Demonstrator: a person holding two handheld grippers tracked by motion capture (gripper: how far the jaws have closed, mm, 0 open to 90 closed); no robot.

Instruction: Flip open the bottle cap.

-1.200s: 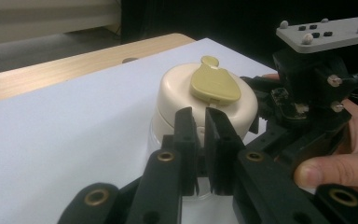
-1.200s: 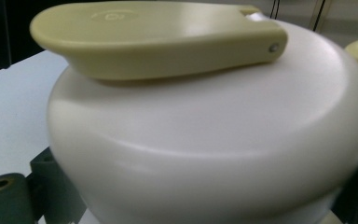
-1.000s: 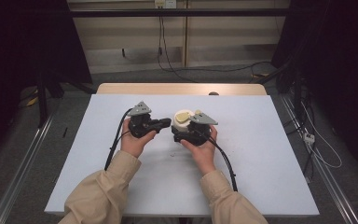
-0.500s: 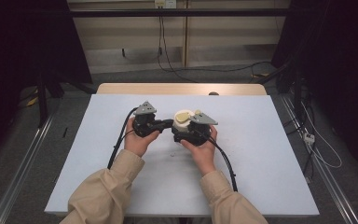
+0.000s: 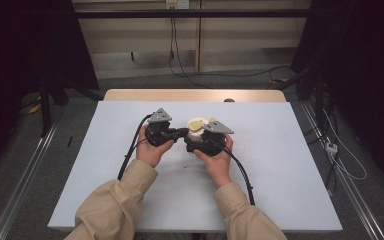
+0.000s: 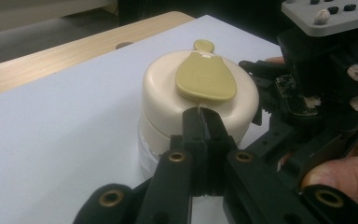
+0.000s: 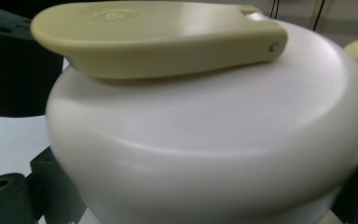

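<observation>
gripping the cream jar (image 6: 196,102) with right gripper (image 5: 206,141); left gripper (image 6: 204,122) jaws closed empty, tips touching the lid's edge below the olive flap (image 6: 205,79).

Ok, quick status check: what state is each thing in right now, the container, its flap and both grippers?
Cream container: upright on the table, cap on.
Olive flap: lying flat on the cap, closed.
Left gripper: jaws shut together, tips at the cap's edge below the flap, nothing between them.
Right gripper: right up against the container's side; grip unclear.
</observation>
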